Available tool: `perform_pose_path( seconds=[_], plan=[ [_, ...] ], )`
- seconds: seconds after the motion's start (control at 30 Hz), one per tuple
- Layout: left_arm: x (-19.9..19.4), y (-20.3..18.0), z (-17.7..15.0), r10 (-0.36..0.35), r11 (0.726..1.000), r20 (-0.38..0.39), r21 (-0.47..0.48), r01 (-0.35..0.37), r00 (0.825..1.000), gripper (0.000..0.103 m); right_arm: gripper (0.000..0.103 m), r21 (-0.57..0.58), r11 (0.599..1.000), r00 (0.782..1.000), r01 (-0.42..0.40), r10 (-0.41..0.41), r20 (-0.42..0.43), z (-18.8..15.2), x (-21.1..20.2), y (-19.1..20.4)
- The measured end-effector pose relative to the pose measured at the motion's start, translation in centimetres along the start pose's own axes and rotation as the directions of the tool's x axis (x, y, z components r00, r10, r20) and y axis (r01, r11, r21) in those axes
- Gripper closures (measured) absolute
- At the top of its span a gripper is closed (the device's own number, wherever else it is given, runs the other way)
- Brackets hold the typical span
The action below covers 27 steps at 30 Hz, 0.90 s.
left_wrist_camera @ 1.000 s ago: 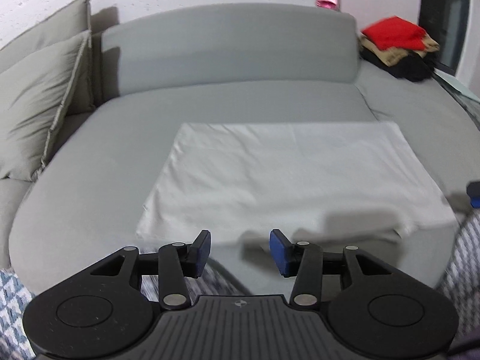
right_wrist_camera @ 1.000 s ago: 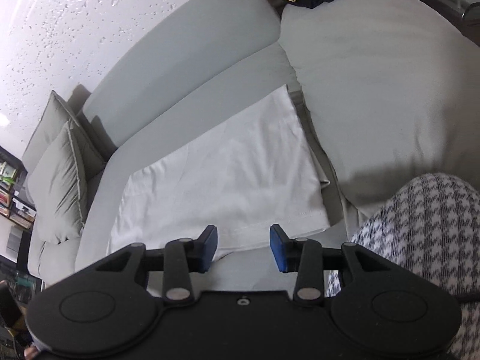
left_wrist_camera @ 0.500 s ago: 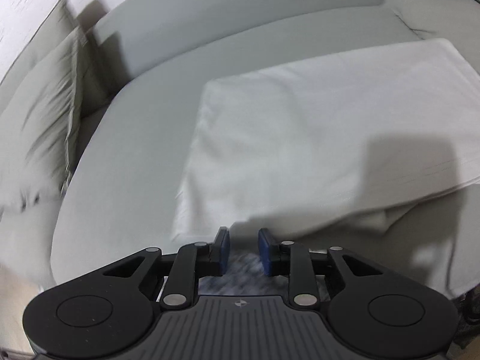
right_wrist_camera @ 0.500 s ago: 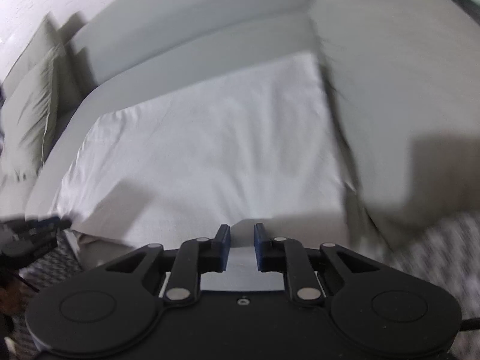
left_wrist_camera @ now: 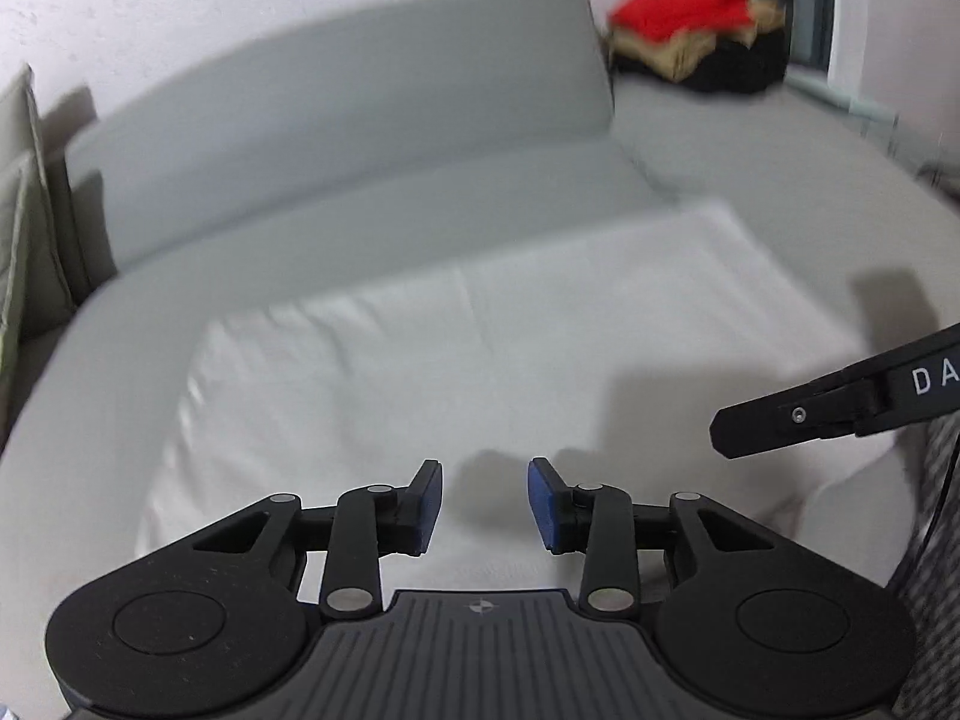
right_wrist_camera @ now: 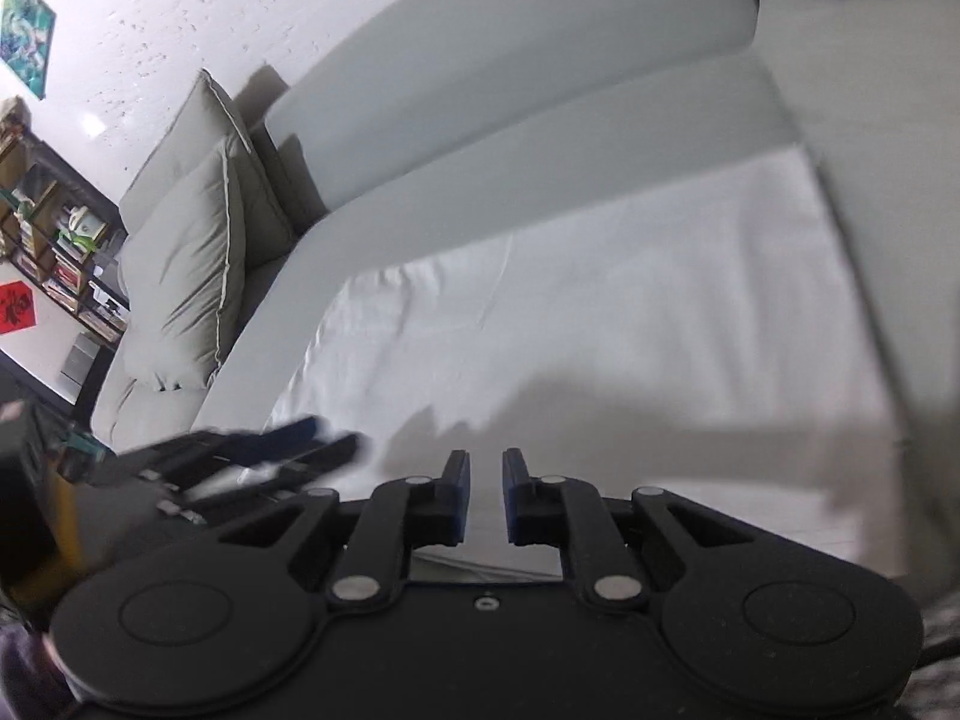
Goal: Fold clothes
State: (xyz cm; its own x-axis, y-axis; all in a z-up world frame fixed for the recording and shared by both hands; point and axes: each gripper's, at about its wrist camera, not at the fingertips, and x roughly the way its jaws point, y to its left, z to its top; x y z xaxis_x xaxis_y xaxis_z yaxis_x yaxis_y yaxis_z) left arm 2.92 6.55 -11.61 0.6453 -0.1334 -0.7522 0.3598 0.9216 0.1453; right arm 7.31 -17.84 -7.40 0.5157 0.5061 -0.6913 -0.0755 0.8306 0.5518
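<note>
A white cloth (left_wrist_camera: pixel 480 360) lies folded flat as a rectangle on the grey sofa seat (left_wrist_camera: pixel 360 228); the right wrist view shows it (right_wrist_camera: pixel 600 330) too. My left gripper (left_wrist_camera: pixel 485 504) hovers over the cloth's near-left part, jaws opening, nothing pinched between the blue pads. My right gripper (right_wrist_camera: pixel 485 489) is low over the near edge farther right. Its jaws are closing to a narrow gap, and flat cloth shows through it. Each gripper appears in the other's view: the right gripper (left_wrist_camera: pixel 720 432) from the side, the left gripper (right_wrist_camera: pixel 312 444) blurred.
A pile of red, tan and black clothes (left_wrist_camera: pixel 690 30) sits at the sofa's far right. Grey cushions (right_wrist_camera: pixel 198 240) lean at the left end, with a bookshelf (right_wrist_camera: pixel 48 228) beyond them. Checked fabric (left_wrist_camera: pixel 936 480) shows at the right edge. The white wall (left_wrist_camera: pixel 240 0) rises behind the backrest.
Both grippers have moved forward from off the sofa's front to over the cloth's near edge. The right jaws have narrowed. The left jaws narrowed, then widened again. The right gripper now appears in the left view.
</note>
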Motion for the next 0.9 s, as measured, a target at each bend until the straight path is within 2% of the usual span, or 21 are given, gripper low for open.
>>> perform_pose_path(
  seconds=[0.07,0.1,0.17,0.2,0.23,0.3,0.33,0.4,0.5,0.6,0.7,0.8,0.9],
  plan=[
    [-0.2,0.0,-1.0,0.033,0.999,-0.030,0.023,-0.032,0.999,0.066,0.093,0.007,0.998,0.997,0.061,-0.061,-0.043,-0.7,1.0,-0.8],
    [-0.4,0.0,-1.5,0.049,0.998,-0.044,0.034,-0.047,0.998,0.066,0.102,0.020,0.996,0.995,0.092,-0.092,-0.045,-1.2,0.7,-1.5],
    [-1.8,0.8,-2.1,0.058,0.998,-0.075,0.037,-0.055,0.996,0.066,0.103,0.078,0.990,0.992,0.121,-0.119,-0.027,-1.8,-1.2,-3.1],
    [-2.6,1.3,-2.4,0.061,0.998,-0.087,0.033,-0.058,0.994,0.066,0.103,0.102,0.984,0.989,0.145,-0.143,-0.024,-2.0,-2.3,-3.7],
    [-3.4,1.9,-2.6,0.071,0.997,-0.078,0.029,-0.069,0.994,0.066,0.098,0.113,0.978,0.984,0.176,-0.174,-0.021,-2.1,-3.4,-4.1],
    [-5.0,3.6,-2.4,0.086,0.996,-0.037,-0.018,-0.087,0.996,0.067,0.095,0.118,0.968,0.975,0.221,-0.224,0.011,-2.3,-5.5,-4.5],
    [-5.8,4.5,-2.3,0.093,0.995,-0.017,-0.043,-0.094,0.996,0.067,0.093,0.124,0.968,0.974,0.218,-0.224,0.038,-2.1,-6.4,-4.5],
    [-7.5,6.2,-1.5,0.092,0.990,0.033,-0.112,-0.088,0.995,0.067,0.090,0.145,0.970,0.972,0.195,-0.211,0.100,-1.7,-8.3,-4.1],
    [-9.5,8.2,0.6,0.090,0.985,0.117,-0.159,-0.071,0.989,0.067,0.086,0.164,0.978,0.966,0.130,-0.163,0.203,-0.1,-10.8,-2.9],
    [-11.2,9.4,2.9,0.090,0.987,0.195,-0.150,-0.061,0.977,0.067,0.086,0.175,0.984,0.955,0.036,-0.086,0.284,2.0,-12.8,-1.3],
    [-12.1,10.4,5.1,0.079,0.989,0.254,-0.140,-0.044,0.964,0.067,0.086,0.161,0.986,0.936,-0.038,-0.022,0.353,4.8,-14.0,0.3],
    [-10.7,11.8,7.1,0.032,0.987,0.271,-0.160,0.012,0.962,0.067,0.081,0.153,0.982,0.926,-0.108,0.043,0.376,7.6,-13.4,0.6],
    [-5.8,12.2,8.4,-0.004,0.985,0.237,-0.169,0.045,0.971,0.069,0.081,0.146,0.984,0.929,-0.106,0.046,0.367,10.2,-9.5,-0.8]
  ],
)
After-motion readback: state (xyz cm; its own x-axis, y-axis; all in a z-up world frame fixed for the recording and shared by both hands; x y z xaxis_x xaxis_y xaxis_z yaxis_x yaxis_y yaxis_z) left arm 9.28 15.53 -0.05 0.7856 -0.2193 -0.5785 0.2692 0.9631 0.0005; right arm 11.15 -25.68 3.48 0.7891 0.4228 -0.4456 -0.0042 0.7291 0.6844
